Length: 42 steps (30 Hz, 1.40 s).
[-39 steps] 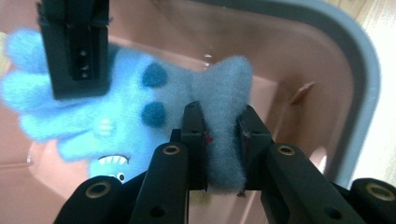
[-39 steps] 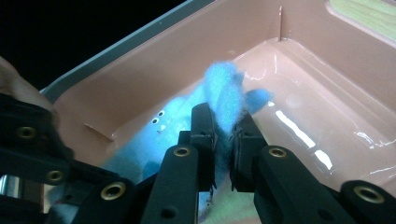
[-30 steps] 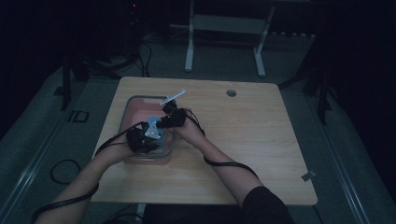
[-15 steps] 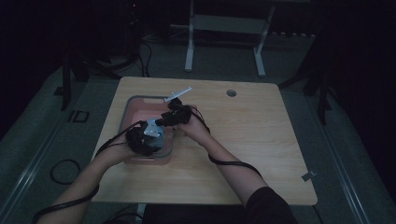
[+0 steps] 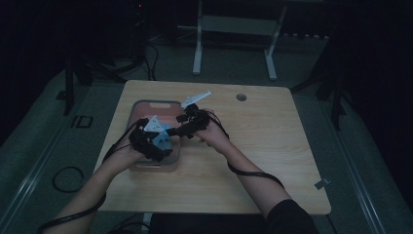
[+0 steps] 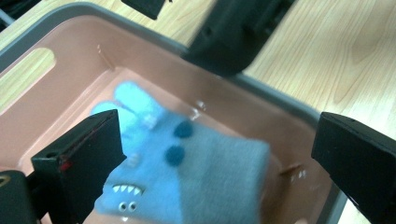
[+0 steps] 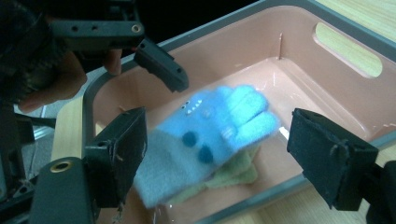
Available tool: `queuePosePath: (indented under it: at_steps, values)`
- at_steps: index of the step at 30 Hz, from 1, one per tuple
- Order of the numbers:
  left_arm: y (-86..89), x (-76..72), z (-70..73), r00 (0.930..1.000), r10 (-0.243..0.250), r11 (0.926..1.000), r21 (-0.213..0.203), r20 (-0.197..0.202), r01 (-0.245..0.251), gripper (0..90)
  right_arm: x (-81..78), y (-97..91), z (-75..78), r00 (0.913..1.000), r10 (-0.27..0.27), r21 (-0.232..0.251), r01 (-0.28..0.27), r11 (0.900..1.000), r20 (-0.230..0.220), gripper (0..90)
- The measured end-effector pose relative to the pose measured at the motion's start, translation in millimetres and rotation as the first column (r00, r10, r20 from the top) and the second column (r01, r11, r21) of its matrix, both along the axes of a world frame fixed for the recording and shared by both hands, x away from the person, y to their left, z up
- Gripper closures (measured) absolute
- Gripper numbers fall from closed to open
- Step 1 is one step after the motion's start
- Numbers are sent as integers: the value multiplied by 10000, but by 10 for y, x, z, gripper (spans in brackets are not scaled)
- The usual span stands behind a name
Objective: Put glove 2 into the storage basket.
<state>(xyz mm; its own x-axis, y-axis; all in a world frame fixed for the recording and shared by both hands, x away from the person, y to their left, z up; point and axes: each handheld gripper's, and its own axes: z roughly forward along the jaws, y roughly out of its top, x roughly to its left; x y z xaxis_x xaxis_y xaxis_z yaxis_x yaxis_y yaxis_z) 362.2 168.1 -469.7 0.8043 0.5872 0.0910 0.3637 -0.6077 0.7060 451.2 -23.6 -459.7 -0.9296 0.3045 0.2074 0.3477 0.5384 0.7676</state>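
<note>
The blue sock lies in the pink bin (dots and small teeth are stitched on it), blurred in both gripper views. In the right gripper view it rests partly on a pale green cloth, its long axis slanting from the cuff at the near left to the toe at the far right. The bin sits on the left half of a wooden table, with dark carpet and a metal stand beyond; the room is dim.

The left gripper has just been opening, and its jaws stand wide either side of the sock without pressing it. The right gripper has also just been opening, jaws wide and clear of the sock. The sock's cuff is cut off at the left gripper view's bottom edge.
</note>
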Motion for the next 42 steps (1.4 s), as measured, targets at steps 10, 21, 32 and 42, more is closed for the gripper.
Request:
queuePosePath:
  at_steps: [10, 21, 32, 42]
  values:
    - [-157, -38, 27, 9986, -499, 9985, -239, 152, 503, 23, -7, -192, 5, 9998, -149, -8, 150, 9999, 129, 175]
    - [-430, -71, 104, 9956, -908, 9955, -246, 210, 914, 23, 5, -508, -13, 9982, -525, -109, 528, 9985, 287, 158]
    - [-758, -125, 138, 9877, -1547, 9859, -607, 242, 1559, 18, -40, -827, -14, 9950, -903, -170, 911, 9957, 428, 157]
    - [-1006, -161, 134, 9771, -2114, 9736, -838, 226, 2126, 19, -80, -1094, -43, 9920, -1190, -172, 1198, 9926, 410, 157]
